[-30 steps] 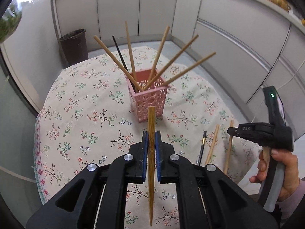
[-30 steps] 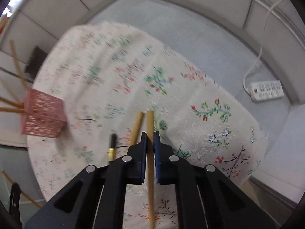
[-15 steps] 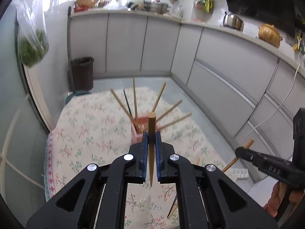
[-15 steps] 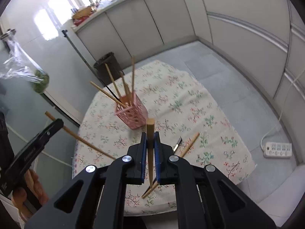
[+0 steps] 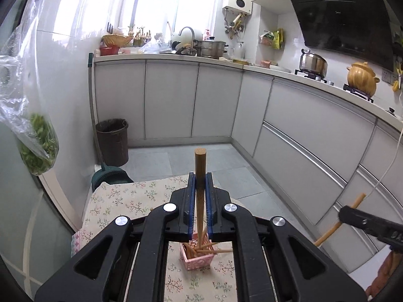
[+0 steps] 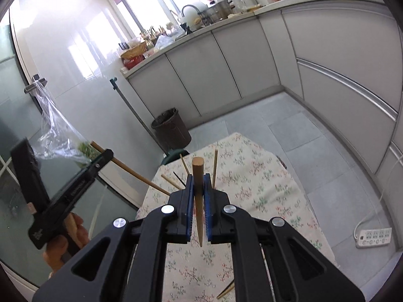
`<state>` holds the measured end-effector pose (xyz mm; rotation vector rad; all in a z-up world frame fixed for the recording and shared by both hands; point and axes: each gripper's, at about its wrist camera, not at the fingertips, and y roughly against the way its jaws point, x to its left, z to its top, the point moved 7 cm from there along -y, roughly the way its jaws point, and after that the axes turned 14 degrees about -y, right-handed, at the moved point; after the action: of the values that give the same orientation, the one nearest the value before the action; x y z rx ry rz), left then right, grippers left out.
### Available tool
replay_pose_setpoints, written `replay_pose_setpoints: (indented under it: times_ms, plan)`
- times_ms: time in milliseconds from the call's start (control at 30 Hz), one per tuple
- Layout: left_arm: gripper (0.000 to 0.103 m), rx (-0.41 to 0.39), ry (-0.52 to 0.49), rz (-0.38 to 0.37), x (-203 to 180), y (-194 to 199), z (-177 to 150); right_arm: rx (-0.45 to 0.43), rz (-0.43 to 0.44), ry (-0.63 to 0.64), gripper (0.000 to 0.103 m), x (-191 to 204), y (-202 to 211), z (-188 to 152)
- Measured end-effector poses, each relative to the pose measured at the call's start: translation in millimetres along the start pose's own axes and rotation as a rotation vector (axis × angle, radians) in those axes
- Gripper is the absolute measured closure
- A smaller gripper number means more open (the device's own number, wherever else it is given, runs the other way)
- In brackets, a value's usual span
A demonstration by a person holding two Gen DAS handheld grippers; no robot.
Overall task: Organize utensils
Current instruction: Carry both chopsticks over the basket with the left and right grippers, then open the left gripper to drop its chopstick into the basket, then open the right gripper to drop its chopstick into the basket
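My left gripper (image 5: 200,183) is shut on a wooden chopstick (image 5: 200,166), held upright high above the table. Its thin end points down over the pink lattice holder (image 5: 197,258), which holds several wooden chopsticks. My right gripper (image 6: 198,185) is shut on another wooden chopstick (image 6: 197,173), also raised above the table. In the right wrist view the holder is hidden behind the gripper, with only some chopstick tips (image 6: 215,166) showing. The left gripper shows at the left of the right wrist view (image 6: 105,154); the right gripper shows at the right of the left wrist view (image 5: 352,216).
The table has a floral cloth (image 6: 252,176). A chopstick end (image 6: 225,290) lies on it near the front. A dark bin (image 5: 112,141) stands by the cabinets. A bag of greens (image 5: 37,146) hangs at the left. A power strip (image 6: 374,236) lies on the floor.
Both grippers have risen well above the table with their chopsticks and tilted up towards the kitchen. The left one now hangs over the pink holder.
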<state>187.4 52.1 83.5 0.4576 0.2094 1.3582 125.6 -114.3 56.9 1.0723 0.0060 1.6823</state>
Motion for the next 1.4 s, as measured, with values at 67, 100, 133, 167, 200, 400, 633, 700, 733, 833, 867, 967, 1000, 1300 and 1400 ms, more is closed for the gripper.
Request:
replay_pose_setpoints:
  times_ms: [67, 100, 133, 167, 200, 400, 633, 700, 733, 833, 867, 967, 1000, 1300, 1400]
  plan:
    - [0.096, 0.015, 0.007, 0.007, 3, -14, -4, -0.004, 0.008, 0.004, 0.095, 3, -3, 6]
    - [0.096, 0.031, 0.016, 0.006, 4, -24, -9, -0.005, 0.012, 0.004, 0.095, 5, -7, 7]
    - [0.096, 0.045, 0.022, 0.008, 6, -31, -13, -0.006, 0.013, 0.007, 0.095, 5, -10, 8]
    - [0.096, 0.07, 0.029, 0.008, 6, -43, -21, -0.008, 0.013, 0.012, 0.095, 6, -14, 9]
    - [0.096, 0.084, 0.032, 0.005, 6, -48, -27, -0.009, 0.014, 0.013, 0.095, 8, -15, 9]
    - [0.084, 0.146, 0.083, -0.003, 12, -61, -56, 0.0, 0.026, 0.005, 0.095, 11, -28, 8]
    - [0.055, 0.065, 0.189, 0.021, 43, -24, -53, -0.074, 0.048, 0.009, 0.095, 35, -40, 31]
    - [0.055, 0.06, 0.202, 0.029, 52, -19, -52, -0.113, 0.032, 0.033, 0.095, 44, -51, 40]
    - [0.054, 0.058, 0.211, 0.025, 55, -17, -52, -0.135, 0.024, 0.047, 0.095, 48, -58, 43]
    - [0.054, 0.068, 0.228, 0.022, 62, -20, -54, -0.169, -0.016, 0.081, 0.095, 55, -82, 46]
    - [0.054, 0.081, 0.233, 0.023, 65, -23, -58, -0.171, -0.028, 0.09, 0.095, 54, -92, 45]
    - [0.054, 0.109, 0.243, 0.025, 69, -31, -67, -0.176, -0.057, 0.108, 0.095, 50, -120, 37]
    - [0.054, 0.12, 0.241, 0.027, 70, -33, -70, -0.179, -0.056, 0.113, 0.095, 47, -130, 33]
    - [0.047, 0.127, 0.223, 0.071, 64, -24, -75, -0.171, -0.017, 0.139, 0.067, 32, -142, 4]
    - [0.036, 0.11, 0.187, 0.098, 48, -15, -73, -0.195, -0.066, 0.163, 0.062, 28, -121, 1]
